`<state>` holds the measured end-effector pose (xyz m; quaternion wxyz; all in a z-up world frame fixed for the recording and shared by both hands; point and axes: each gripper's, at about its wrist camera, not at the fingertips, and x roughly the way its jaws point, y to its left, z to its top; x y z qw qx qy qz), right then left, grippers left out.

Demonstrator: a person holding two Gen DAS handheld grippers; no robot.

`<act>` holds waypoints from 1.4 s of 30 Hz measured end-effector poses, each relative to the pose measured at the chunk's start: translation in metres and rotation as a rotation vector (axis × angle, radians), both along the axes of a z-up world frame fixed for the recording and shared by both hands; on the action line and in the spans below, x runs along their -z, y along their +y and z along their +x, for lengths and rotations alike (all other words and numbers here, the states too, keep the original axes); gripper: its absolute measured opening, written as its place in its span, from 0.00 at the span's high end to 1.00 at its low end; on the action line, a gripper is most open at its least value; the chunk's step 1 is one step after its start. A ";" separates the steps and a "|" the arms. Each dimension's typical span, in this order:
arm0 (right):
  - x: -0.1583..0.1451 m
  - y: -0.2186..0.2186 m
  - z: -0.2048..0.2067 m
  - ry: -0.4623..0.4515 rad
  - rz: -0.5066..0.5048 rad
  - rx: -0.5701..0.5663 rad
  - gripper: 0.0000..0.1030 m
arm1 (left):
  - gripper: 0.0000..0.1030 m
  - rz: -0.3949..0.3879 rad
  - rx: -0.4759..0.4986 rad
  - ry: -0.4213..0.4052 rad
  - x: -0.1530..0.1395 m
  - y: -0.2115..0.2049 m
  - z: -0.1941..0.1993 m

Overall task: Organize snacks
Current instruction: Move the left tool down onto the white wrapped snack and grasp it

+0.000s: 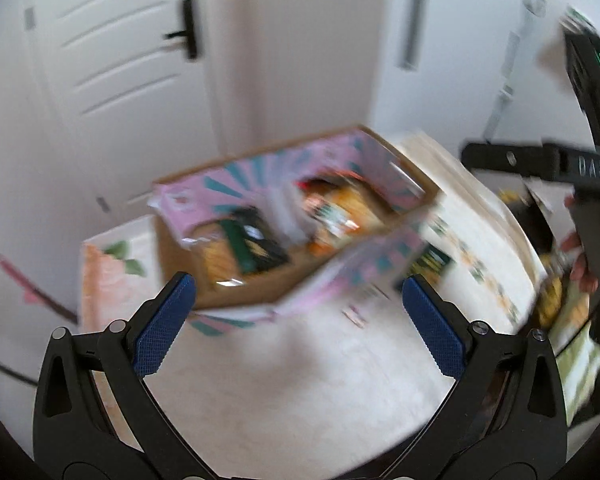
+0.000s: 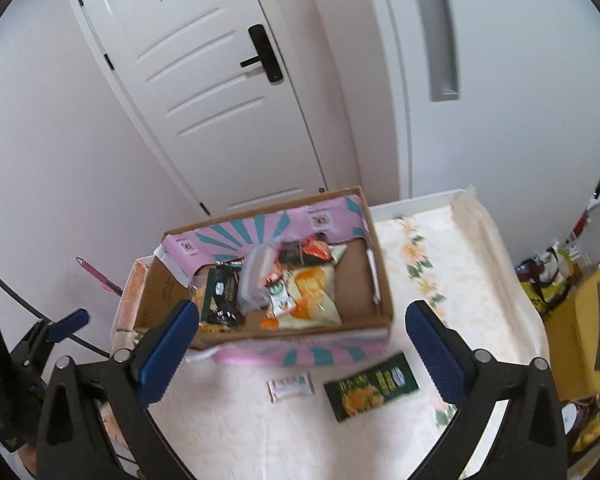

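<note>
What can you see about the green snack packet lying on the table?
The green packet is a small, flat, shiny wrapper, dark green with a yellow food picture and pale lettering. It lies tilted on the cream flowered tablecloth, just outside the box, near its front wall. A little white packet lies beside it, apart. Nothing grips it.

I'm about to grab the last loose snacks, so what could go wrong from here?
1. The dark green snack packet and the small white wrapped candy lie flat on the cream floral tablecloth; the open right gripper might pinch cloth along with them.
2. The cardboard box with pink and teal flaps sits at the table's far corner; a push could slide it off.
3. The open left gripper view is blurred, so aiming is uncertain.
</note>
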<state>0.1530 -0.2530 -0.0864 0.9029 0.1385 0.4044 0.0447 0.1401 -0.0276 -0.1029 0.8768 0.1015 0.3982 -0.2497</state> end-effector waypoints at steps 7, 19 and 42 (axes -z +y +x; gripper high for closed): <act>0.010 -0.013 -0.047 -0.003 -0.041 0.085 0.00 | 0.00 0.066 0.284 0.156 0.050 -0.050 -0.009; 0.075 -0.045 -0.072 0.147 0.040 0.142 0.00 | 0.00 0.207 0.420 0.263 0.126 -0.109 0.023; 0.128 -0.056 -0.077 0.242 0.166 0.213 0.00 | 0.46 0.227 0.365 0.268 0.150 -0.103 0.046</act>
